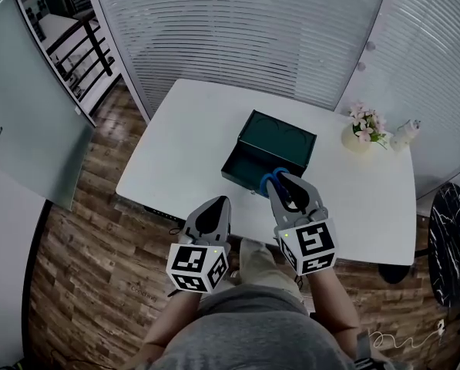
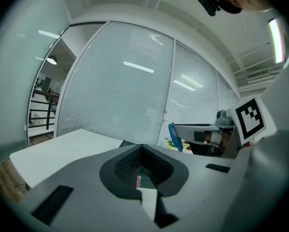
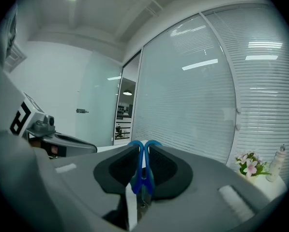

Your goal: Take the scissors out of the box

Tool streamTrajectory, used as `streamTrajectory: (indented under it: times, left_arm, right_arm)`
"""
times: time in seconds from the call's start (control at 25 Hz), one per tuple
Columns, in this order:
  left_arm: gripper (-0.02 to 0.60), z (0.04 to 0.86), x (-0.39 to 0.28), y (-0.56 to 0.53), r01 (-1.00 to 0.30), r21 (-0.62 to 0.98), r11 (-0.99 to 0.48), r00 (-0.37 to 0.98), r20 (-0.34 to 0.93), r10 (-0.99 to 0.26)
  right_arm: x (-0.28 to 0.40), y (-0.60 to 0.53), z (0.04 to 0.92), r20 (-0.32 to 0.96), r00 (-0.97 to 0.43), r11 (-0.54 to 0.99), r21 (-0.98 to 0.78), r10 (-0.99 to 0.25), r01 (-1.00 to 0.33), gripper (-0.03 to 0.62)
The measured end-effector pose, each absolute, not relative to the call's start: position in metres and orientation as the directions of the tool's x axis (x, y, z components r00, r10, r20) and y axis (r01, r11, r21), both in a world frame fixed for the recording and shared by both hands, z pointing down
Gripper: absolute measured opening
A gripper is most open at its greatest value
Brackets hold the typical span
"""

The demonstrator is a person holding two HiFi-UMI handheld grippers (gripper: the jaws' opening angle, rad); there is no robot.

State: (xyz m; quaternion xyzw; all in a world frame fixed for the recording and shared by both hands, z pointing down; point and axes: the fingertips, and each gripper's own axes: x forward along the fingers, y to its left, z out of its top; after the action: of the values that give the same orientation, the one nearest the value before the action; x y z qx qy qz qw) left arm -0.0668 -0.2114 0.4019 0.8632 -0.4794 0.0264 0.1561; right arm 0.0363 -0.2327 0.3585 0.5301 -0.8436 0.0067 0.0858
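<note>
A dark green box (image 1: 270,151) lies open in the middle of the white table (image 1: 183,141). The blue-handled scissors (image 1: 275,178) are lifted above the box's near edge, with my right gripper (image 1: 288,185) shut on them. In the right gripper view the blue handles of the scissors (image 3: 143,170) stand upright, clamped between the two pads. My left gripper (image 1: 217,206) hovers over the table's front edge, left of the right one, its jaws shut with nothing between them. From the left gripper view, the scissors (image 2: 172,136) stick out of the right gripper (image 2: 207,135) at the right.
A small vase of pink flowers (image 1: 363,129) and a white bottle (image 1: 406,133) stand at the table's far right. A black marble-topped table (image 1: 453,241) sits to the right. Blinds over glass walls run behind the table, and wooden floor surrounds it.
</note>
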Motion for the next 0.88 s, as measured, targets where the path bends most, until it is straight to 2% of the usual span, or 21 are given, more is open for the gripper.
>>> streamTrajectory:
  times: [0.24,0.88]
  left_arm:
    - [0.006,0.399,-0.066,-0.207,-0.836,0.233,-0.497,0.54,0.188,-0.82]
    - [0.006,0.393,-0.08,-0.209,-0.85,0.229,-0.475,0.516,0.173,-0.839]
  right_arm:
    - [0.039,-0.211,0.354,0.108,-0.424,0.431,0.055,-0.899,-0.901,0.075]
    - [0.031,-0.209,0.355,0.086,-0.442,0.445,0.009,-0.893,-0.896,0.075]
